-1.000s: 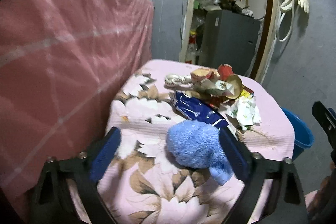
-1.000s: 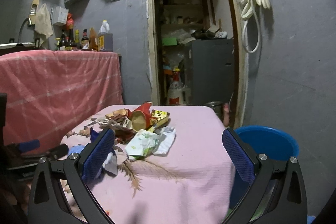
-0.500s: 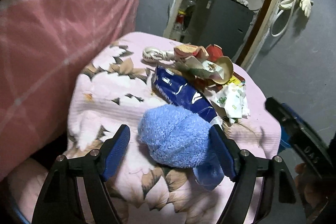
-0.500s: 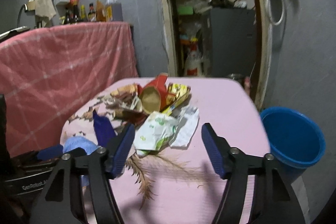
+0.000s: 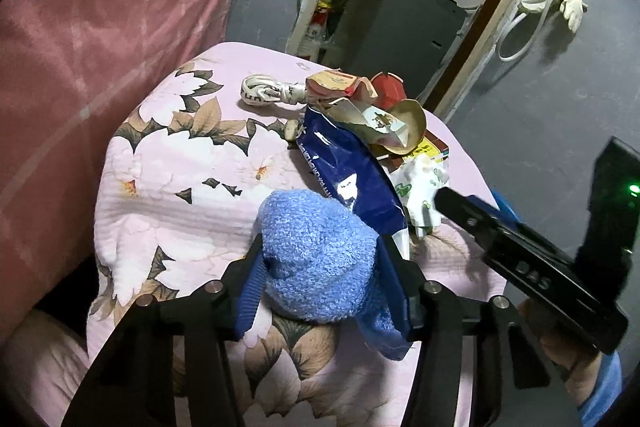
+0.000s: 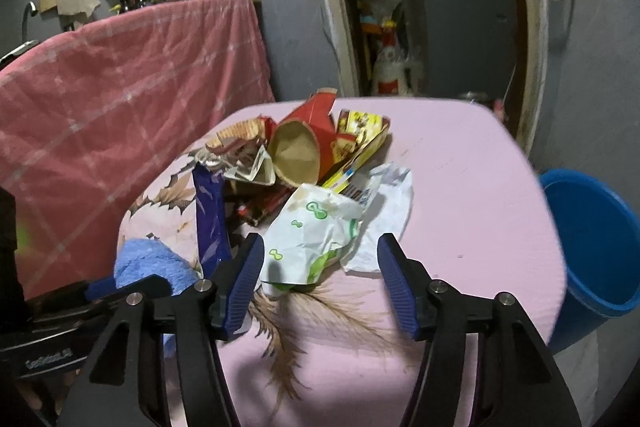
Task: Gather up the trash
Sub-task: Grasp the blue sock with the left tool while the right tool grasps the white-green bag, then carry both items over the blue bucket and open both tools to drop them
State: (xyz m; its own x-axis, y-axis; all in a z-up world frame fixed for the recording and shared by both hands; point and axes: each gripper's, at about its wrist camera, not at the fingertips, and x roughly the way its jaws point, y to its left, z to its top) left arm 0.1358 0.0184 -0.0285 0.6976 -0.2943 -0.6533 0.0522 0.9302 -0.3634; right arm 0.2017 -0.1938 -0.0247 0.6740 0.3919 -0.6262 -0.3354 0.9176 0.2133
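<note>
left gripper (image 5: 320,279) jaws, just closing, pinch the blue cloth (image 5: 316,259). right gripper (image 6: 320,283) jaws, also closing, straddle the white wrapper (image 6: 316,239) without contact. risk: blue packet (image 5: 348,179) ahead snags and drags.

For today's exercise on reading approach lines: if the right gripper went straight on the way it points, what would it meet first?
Probably the crumpled white-and-green wrapper, which lies just ahead between the right gripper's open jaws, though depth is unclear.
</note>
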